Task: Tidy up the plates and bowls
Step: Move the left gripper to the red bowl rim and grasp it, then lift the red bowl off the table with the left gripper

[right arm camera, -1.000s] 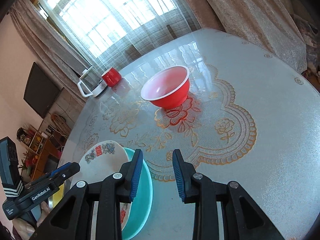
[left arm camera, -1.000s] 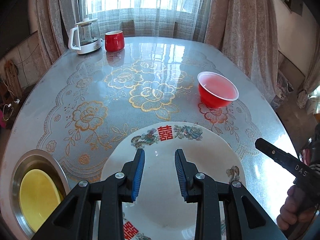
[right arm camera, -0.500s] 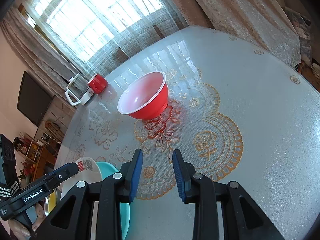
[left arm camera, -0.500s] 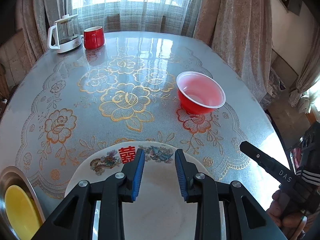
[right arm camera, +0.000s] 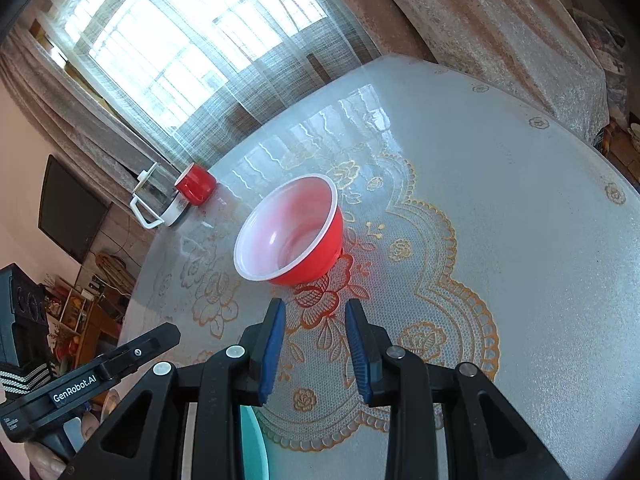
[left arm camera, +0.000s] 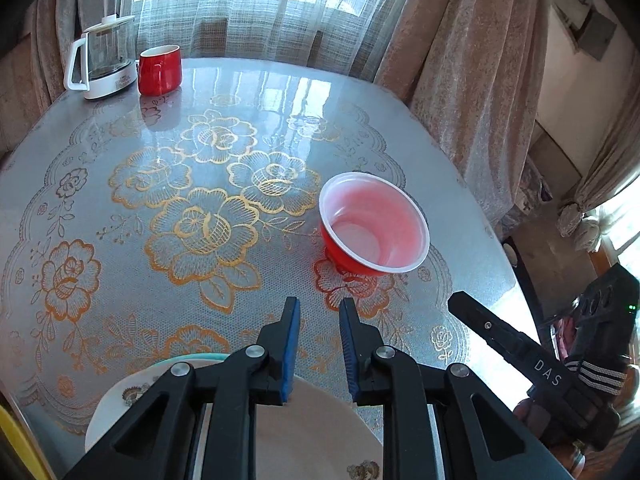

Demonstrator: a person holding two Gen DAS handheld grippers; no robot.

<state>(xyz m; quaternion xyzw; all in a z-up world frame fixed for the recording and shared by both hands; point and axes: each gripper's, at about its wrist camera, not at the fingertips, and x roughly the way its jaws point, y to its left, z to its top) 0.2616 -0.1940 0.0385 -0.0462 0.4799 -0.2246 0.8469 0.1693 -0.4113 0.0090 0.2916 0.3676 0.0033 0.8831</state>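
Both tongs nearer red bowl, ahead

home dining room, round floral-lace-covered table, glass kettle by curtained window, wall-mounted black TV left of table

Left claw closing empty; right claw parted.
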